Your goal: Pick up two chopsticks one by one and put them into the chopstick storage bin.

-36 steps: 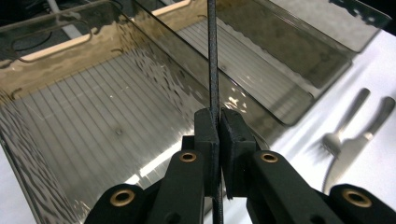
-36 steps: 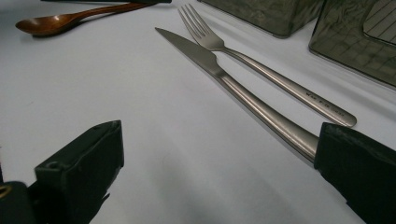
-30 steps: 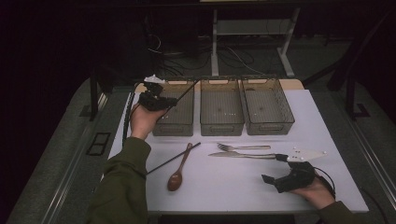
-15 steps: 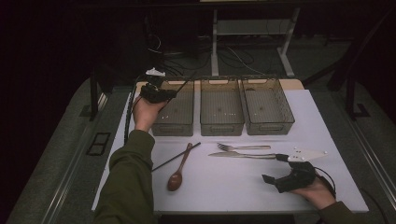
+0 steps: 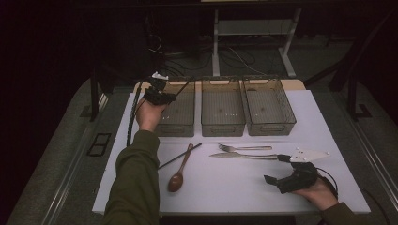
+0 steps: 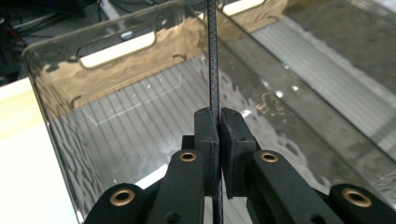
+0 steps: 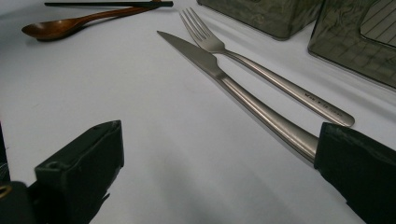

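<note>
1. A white table (image 5: 234,192) is seen from above, with three see-through bins set side by side along its far edge.
2. The left bin (image 5: 177,111) is the one next to the left hand; its ribbed floor and handle slot (image 6: 116,46) are seen up close in the left gripper view.
3. The middle bin (image 5: 222,108) and the right bin (image 5: 269,107) are placed just beside it.
4. The left gripper (image 5: 159,95) is held up over the left bin's near left corner. Its jaws are clamped tight on a thin black chopstick (image 6: 213,60), which is pointed up and away over the bin.
5. The right gripper (image 5: 281,180) is rested low on the table near the right front corner. Its jaws are spread wide apart, and nothing is gripped.
6. A knife (image 7: 233,84) is laid flat on the table, and its handle end is found just by one jaw of the right gripper.
7. A fork (image 7: 261,70) is laid just beside the knife.
8. A brown wooden spoon (image 5: 179,171) is laid further left.
9. A second black chopstick (image 5: 180,155) is laid across the spoon's handle.
</note>
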{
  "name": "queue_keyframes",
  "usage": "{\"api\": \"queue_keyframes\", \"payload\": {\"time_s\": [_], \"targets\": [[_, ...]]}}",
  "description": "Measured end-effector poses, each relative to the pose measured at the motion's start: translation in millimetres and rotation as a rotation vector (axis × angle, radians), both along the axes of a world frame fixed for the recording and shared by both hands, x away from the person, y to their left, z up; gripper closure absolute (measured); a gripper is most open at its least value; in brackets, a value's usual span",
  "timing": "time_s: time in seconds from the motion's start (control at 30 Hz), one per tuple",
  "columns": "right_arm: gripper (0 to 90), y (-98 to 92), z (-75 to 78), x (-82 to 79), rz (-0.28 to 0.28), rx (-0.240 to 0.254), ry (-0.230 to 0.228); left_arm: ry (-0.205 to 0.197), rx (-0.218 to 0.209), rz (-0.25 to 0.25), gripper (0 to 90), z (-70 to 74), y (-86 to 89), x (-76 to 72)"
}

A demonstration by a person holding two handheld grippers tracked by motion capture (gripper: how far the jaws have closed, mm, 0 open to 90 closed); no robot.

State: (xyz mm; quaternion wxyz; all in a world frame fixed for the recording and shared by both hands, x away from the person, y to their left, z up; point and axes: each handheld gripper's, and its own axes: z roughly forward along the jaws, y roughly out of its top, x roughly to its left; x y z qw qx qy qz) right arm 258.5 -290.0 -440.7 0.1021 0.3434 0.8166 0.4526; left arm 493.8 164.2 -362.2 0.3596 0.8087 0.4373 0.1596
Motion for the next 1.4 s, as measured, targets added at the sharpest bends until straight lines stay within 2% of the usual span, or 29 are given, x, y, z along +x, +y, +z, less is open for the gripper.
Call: {"api": "queue_keyframes", "payload": {"time_s": [0.07, 0.2, 0.37, 0.67, 0.8, 0.93, 1.17, 1.27, 1.4], "targets": [[0.9, 0.0, 0.0, -0.1, 0.0, 0.0, 0.0, 0.015, -0.001, 0.009, 84.7, -4.3, 0.5, 1.8], [0.9, -0.8, 0.1, -0.2, -0.002, 0.003, -0.001, 0.036, 0.028, 0.017, 84.6, -11.1, -0.8, 4.1], [0.9, -1.1, 0.2, -0.2, -0.002, 0.003, 0.0, 0.064, 0.043, 0.034, 84.6, -16.8, -2.5, 6.0], [0.9, -1.4, 0.5, -0.6, -0.003, 0.007, -0.001, 0.096, 0.06, 0.043, 83.7, -20.8, -3.0, 7.2], [0.9, -1.4, 0.5, -0.6, -0.004, 0.007, -0.001, 0.069, 0.049, 0.044, 71.9, -17.8, -2.7, 6.7], [0.9, -1.5, 0.6, -0.7, -0.005, 0.007, 0.0, 0.043, 0.035, 0.029, 64.7, -12.4, -2.3, 4.2], [0.9, -1.8, 0.7, -0.8, -0.006, 0.006, -0.001, 0.001, -0.015, -0.024, 49.1, 1.4, 1.0, -3.5], [0.9, -1.7, 0.5, -0.6, -0.008, 0.003, -0.001, -0.014, -0.052, -0.038, 42.8, 8.4, 2.4, -7.7], [0.9, -1.8, 0.6, -0.7, -0.009, 0.002, -0.002, -0.029, -0.027, -0.069, 37.0, 16.0, 4.9, -13.4]]}}
